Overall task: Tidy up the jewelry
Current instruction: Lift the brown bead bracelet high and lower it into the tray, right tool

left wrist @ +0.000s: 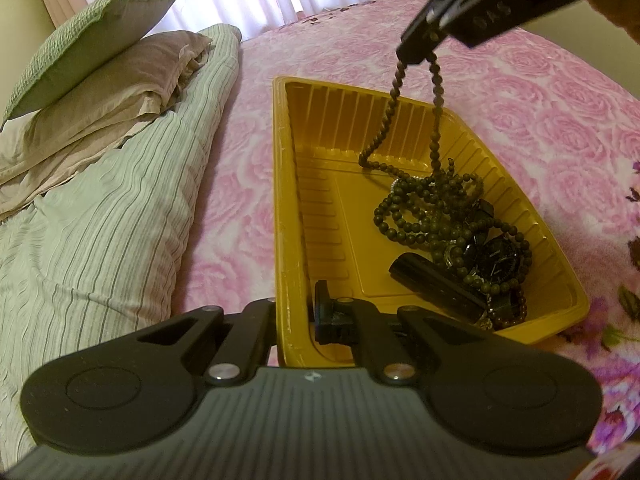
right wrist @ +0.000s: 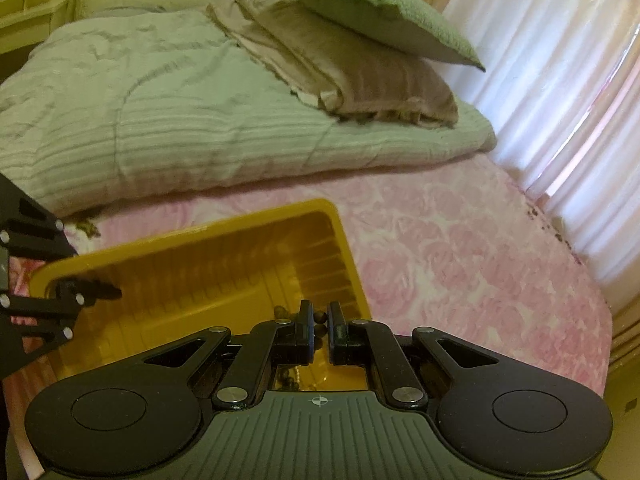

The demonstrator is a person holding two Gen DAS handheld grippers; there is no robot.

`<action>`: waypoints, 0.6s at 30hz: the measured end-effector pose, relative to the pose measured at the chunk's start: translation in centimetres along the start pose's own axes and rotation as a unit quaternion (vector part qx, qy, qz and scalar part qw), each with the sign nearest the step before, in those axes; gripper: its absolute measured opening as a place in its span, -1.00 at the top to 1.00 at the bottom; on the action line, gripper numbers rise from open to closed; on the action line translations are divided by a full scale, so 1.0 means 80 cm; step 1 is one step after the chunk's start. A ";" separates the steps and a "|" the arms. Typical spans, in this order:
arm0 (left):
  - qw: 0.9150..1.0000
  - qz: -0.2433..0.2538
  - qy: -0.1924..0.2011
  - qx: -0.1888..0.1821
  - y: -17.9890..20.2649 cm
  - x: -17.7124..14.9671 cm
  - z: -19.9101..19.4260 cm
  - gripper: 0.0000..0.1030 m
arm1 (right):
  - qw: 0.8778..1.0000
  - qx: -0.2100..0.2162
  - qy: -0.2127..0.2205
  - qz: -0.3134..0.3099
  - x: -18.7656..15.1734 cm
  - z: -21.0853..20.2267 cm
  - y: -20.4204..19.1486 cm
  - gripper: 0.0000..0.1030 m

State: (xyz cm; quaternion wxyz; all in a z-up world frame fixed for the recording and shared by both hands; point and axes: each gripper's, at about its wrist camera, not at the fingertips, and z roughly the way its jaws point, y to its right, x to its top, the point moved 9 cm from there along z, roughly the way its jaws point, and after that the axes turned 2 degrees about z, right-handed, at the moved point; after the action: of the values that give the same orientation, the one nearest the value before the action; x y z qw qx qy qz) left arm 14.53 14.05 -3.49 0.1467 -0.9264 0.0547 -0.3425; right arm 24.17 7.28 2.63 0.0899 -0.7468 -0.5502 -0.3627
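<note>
While one loop of the bead necklace is pinched in the right gripper, its strands hang straight down into the yellow tray, piled far right by a watch. The near rim is clamped by the left gripper.

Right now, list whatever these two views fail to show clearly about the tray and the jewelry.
- Left wrist view: the left claw covers the yellow tray's near wall, so what it pinches is unclear.
- Left wrist view: small pieces under the bead necklace and watch are too tangled to name.
- Right wrist view: the right claw and its body hide the tray's contents.
</note>
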 end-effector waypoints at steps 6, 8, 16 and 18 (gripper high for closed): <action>1.000 -0.002 -0.001 -0.001 0.000 -0.001 0.000 0.94 | 1.000 0.012 -0.010 0.004 -0.009 0.013 -0.006 0.87; 1.000 -0.002 -0.001 -0.001 0.000 -0.002 0.000 0.94 | 1.000 0.011 -0.012 0.006 -0.010 0.015 -0.005 0.87; 1.000 -0.002 -0.001 -0.002 0.000 -0.002 0.001 0.94 | 0.999 0.010 0.006 0.035 -0.006 0.013 0.009 0.87; 1.000 -0.003 -0.001 -0.002 -0.001 -0.002 0.001 0.94 | 0.999 0.001 0.013 0.050 -0.005 0.011 0.017 0.78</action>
State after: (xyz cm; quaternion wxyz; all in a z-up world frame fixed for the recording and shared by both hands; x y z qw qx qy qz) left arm 14.43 14.19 -3.64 0.1435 -0.9272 0.0526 -0.3419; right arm 25.74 6.93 2.14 0.1159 -0.7686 -0.5109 -0.3671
